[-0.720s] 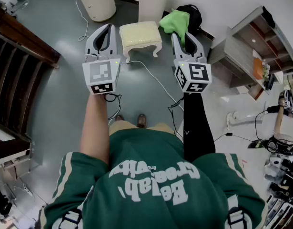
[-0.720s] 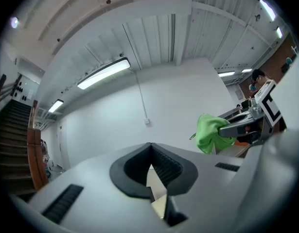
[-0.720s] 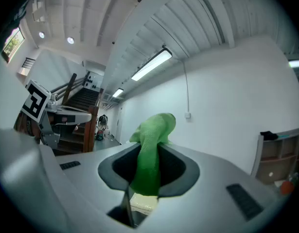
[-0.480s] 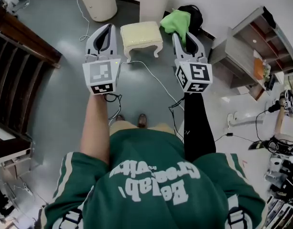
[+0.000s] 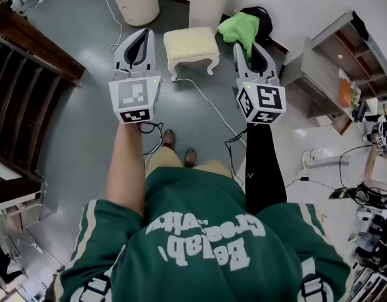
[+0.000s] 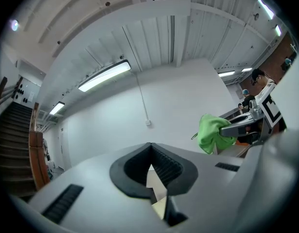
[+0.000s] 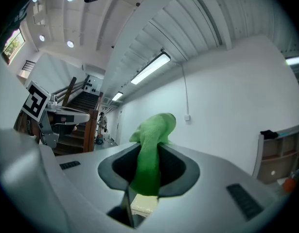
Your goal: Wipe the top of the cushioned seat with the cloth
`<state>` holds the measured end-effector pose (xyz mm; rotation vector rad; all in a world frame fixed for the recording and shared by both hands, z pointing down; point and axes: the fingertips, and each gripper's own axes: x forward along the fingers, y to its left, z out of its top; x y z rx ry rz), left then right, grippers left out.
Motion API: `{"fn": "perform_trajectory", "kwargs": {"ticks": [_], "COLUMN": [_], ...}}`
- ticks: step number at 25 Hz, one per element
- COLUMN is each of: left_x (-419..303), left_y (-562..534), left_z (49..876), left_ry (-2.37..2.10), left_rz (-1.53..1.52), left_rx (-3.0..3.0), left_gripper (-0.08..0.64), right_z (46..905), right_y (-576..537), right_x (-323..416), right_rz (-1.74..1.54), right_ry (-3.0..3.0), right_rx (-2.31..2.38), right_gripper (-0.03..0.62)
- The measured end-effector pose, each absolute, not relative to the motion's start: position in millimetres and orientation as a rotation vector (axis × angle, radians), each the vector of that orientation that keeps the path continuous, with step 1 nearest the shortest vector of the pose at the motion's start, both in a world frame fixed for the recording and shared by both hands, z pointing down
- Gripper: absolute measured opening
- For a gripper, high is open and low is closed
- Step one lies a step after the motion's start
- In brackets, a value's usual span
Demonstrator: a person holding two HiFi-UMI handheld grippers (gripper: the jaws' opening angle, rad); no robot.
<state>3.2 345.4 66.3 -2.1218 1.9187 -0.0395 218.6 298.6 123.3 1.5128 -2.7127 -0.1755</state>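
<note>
Here, the left gripper [image 5: 141, 39] hangs in the air above the grey floor [image 5: 86, 131], its 2 jaws pressed together on nothing; its own view shows the ribbed faces meeting with only a pale sliver below them. Between the 2 grippers in the head view, down on the floor, stands the seat [image 5: 190, 43], a small cream stool on curved legs. Its cushioned top is bare and nothing touches it, so the wipe has not begun. To the right, the right gripper [image 5: 253, 46] is clamped on the cloth [image 5: 239, 27], which bunches in a green wad beyond the jaw tips and runs down between them in that gripper's view. The cloth looks soft, light and limp, so it will likely flop and fold rather than lie flat. Gripped by 1 bunched end as it is, its loose part should be laid on the cushion and dragged under light pressure. The cushion probably gives, and the stool looks light enough to slide, so the left gripper could steady its edge.
</note>
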Motion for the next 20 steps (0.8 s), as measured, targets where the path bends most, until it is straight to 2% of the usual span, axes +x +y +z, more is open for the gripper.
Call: {"fn": "perform_trajectory", "kwargs": {"ticks": [9, 20], "left_x": [-13.2, -45.1], "left_y": [312.6, 221.6], "left_z": [66.0, 71.4], "left_ry": [1.901, 1.855], "left_rz": [-0.041, -0.048], "left_rx": [-2.135, -2.189], "left_gripper": [0.011, 0.012], "right_z": [127.8, 123.3], "right_y": [271.5, 187.8], "right_x": [204.0, 173.4], "right_rz": [-0.169, -0.172], "right_ry": [-2.695, -2.64], "right_rx": [1.517, 1.565], "right_gripper": [0.103, 0.103]}}
